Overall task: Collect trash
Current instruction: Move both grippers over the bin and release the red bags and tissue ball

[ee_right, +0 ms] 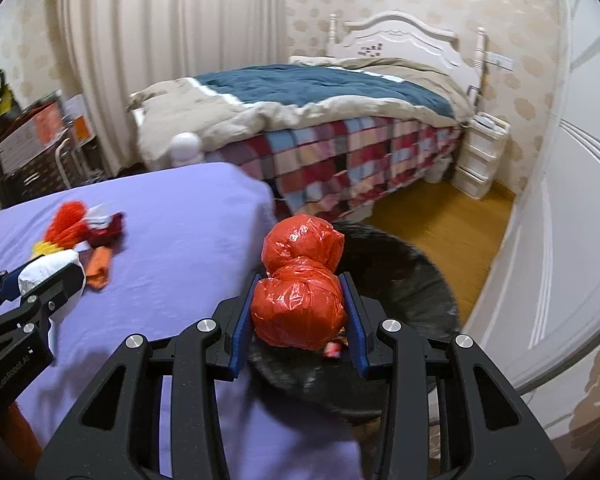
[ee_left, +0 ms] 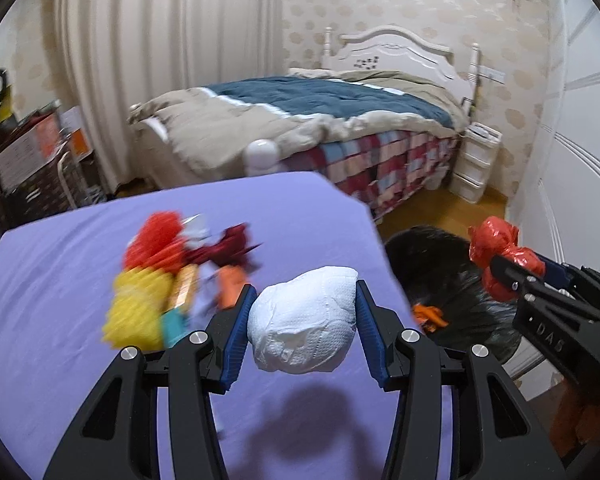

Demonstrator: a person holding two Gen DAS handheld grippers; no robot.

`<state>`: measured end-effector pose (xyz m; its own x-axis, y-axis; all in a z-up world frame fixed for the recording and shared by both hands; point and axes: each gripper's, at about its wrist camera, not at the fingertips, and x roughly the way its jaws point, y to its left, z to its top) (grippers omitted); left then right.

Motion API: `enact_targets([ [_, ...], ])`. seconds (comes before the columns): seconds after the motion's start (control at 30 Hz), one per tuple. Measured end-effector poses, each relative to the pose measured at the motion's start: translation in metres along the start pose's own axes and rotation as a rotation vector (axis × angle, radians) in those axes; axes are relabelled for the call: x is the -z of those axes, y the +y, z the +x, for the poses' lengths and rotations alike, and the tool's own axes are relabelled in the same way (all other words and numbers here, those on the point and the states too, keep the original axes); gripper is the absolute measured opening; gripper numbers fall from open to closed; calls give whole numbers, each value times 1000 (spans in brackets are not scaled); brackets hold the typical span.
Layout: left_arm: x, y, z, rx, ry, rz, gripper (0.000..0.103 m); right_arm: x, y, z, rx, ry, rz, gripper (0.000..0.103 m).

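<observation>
Left gripper (ee_left: 302, 322) clamps white wad (ee_left: 302, 322) (above table (ee_left: 60, 320)).

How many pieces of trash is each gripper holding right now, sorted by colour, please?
White crumpled paper wad, in the left gripper: 1
Red knotted plastic bag bundle, in the right gripper: 1
Total: 2

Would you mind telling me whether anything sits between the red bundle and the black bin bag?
Nothing visible does. The right gripper holds the red bundle right above the black bin bag's open mouth.
</observation>
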<state>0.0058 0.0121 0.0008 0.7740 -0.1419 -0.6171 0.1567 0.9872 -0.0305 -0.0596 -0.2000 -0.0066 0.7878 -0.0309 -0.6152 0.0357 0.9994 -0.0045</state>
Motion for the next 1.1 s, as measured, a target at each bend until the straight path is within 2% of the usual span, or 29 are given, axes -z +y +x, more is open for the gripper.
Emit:
enact_targets([
  [0.27,-17,-47,37,44,14,52,49,-2,-42,21,53,5,56,38],
  [0.53,-26,-86,71,51,45,114,49,-5,-68,39,82,13,85,38],
  [1.1,-36,-105,104,38,94,132,49,-8,-87,58,92,39,110,39],
])
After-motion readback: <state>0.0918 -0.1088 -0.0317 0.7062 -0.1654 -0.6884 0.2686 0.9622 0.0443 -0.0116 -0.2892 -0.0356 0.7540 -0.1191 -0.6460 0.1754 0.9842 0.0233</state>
